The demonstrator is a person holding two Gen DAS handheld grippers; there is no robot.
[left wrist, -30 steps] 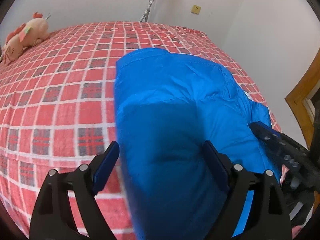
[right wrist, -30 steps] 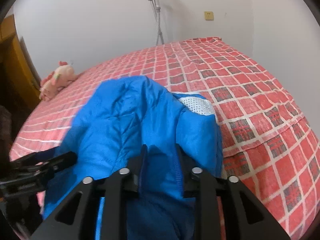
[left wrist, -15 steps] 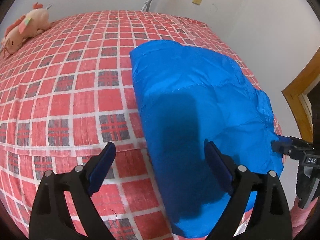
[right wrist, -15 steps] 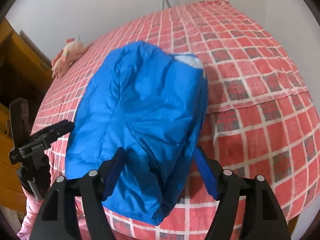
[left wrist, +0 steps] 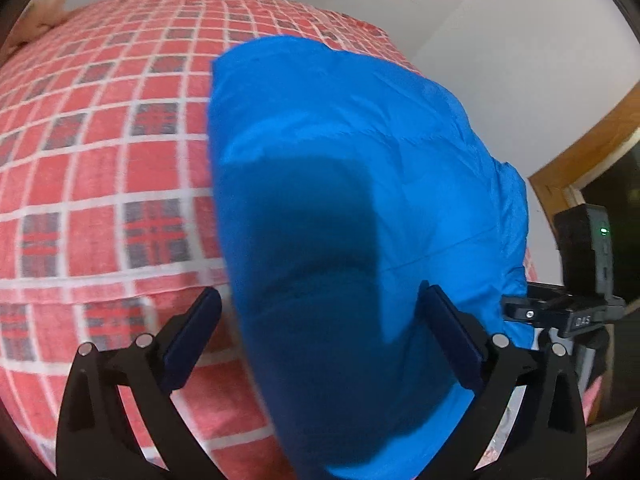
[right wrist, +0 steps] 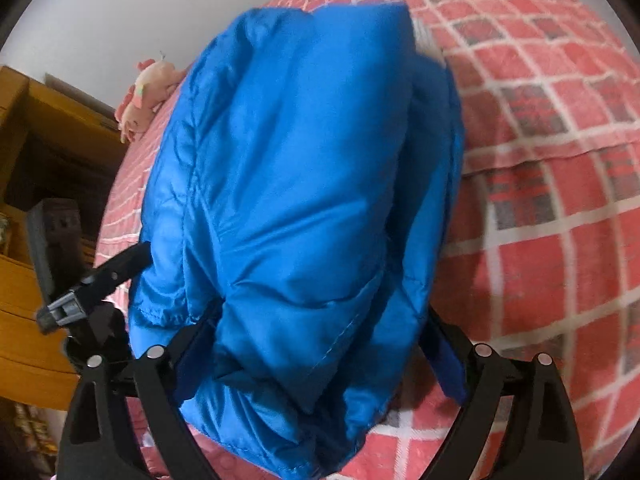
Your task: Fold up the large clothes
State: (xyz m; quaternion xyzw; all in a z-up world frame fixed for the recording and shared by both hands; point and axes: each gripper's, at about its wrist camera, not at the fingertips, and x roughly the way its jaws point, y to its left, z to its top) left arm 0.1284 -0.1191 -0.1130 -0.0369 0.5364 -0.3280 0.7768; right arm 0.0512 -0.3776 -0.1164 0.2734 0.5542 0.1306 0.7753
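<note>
Hovering with jaws spread, my left gripper (left wrist: 320, 336) and right gripper (right wrist: 320, 356) both straddle the near end of the puffy blue quilted jacket (left wrist: 360, 184) without pinching it. The right gripper clamped a fold a second ago and has since let go; the left was already spread. The jacket now lies as a compact folded bundle on the red plaid bedspread (left wrist: 100, 128), near its front edge. I judge the fold essentially complete, needing only smoothing. A pink plush toy (right wrist: 146, 92) sits far behind.
</note>
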